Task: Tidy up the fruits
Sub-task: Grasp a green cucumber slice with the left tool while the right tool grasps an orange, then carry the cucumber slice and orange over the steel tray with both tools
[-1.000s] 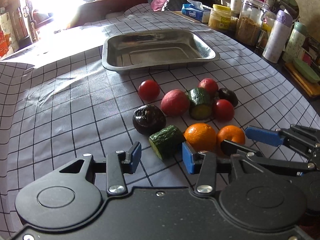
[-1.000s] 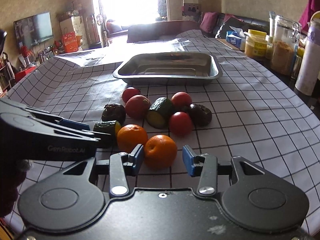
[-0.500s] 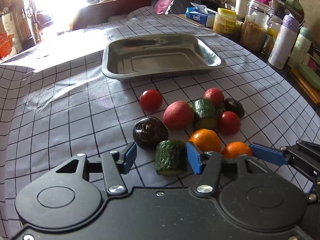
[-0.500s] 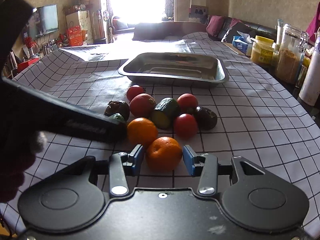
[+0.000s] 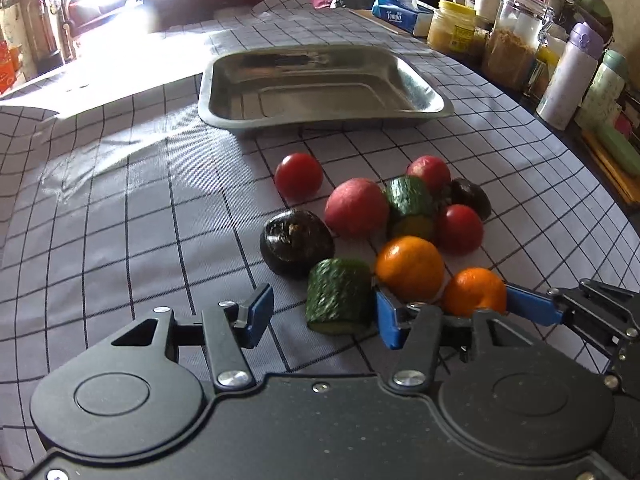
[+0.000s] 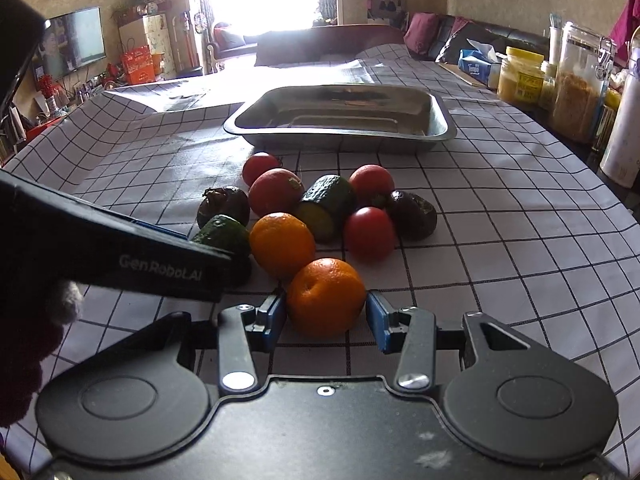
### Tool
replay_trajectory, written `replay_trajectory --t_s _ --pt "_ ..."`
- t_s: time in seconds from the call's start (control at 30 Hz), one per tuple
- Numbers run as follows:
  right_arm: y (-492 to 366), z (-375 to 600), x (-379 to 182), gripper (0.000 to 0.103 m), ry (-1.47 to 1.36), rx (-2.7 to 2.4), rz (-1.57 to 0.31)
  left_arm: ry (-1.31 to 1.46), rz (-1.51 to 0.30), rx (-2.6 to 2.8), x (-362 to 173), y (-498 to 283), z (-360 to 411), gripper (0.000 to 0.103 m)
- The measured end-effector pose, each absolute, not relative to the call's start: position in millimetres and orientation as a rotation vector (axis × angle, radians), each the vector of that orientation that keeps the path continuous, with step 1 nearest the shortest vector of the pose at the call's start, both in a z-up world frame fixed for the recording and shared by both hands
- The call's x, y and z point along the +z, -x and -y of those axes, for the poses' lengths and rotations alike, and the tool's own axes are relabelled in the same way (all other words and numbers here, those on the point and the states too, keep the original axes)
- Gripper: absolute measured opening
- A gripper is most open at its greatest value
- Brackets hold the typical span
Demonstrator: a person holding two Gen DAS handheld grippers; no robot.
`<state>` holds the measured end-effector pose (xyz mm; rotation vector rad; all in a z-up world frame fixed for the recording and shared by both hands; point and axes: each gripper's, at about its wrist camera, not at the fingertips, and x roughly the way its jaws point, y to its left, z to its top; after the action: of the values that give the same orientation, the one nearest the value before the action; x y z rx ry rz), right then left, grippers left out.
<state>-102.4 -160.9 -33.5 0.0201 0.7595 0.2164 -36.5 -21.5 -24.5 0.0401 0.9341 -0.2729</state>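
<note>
A pile of produce lies on the checked tablecloth: red tomatoes (image 5: 299, 175), a reddish fruit (image 5: 356, 207), dark fruits (image 5: 296, 240), two cucumber pieces and two oranges. The near cucumber piece (image 5: 339, 297) stands between the jaws of my left gripper (image 5: 322, 314). Those jaws are closing; the left pad is still clear of the piece, and the right pad is close against it. My right gripper (image 6: 326, 316) is shut on the near orange (image 6: 326, 296), which rests on the cloth. The other orange (image 6: 282, 242) lies just behind it. A steel tray (image 5: 320, 120) stands beyond the pile.
Jars (image 5: 510, 40), bottles (image 5: 568, 72) and a tissue box (image 5: 396, 12) line the table's right edge. In the right wrist view the left gripper's black finger (image 6: 160, 264) crosses in from the left, beside the tray (image 6: 340, 136) side of the pile. Bare cloth spreads to the left.
My left gripper came forward and its jaws widened, so the near cucumber piece now stands between them, turned upright. The right gripper stayed on its orange.
</note>
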Motion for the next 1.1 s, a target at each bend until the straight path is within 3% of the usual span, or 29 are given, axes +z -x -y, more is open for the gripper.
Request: replay_trajectory --t_s 0.13,0.27,0.67,0.87,1.1 --pt "102 161 -31 0.046 -0.027 0.207 -0.757 -0.046 -0.953 -0.284 -26 35 25 0.057" --pt "101 157 -32 0.043 -0.011 0.194 -0.77 -0.036 -0.969 -0.3 -25 36 26 0.042" --pt "81 189 -20 0.042 -0.218 0.263 -0.988 0.097 -1.207 -0.316 -16 13 10 0.042" --pt "61 205 -14 0.042 -0.273 0.303 -1.112 0.056 -1.219 -0.303 -7 9 12 0.042" --pt "43 209 6 0.042 -0.236 0.326 -1.121 0.061 -1.183 -0.307 9 -5 10 0.042"
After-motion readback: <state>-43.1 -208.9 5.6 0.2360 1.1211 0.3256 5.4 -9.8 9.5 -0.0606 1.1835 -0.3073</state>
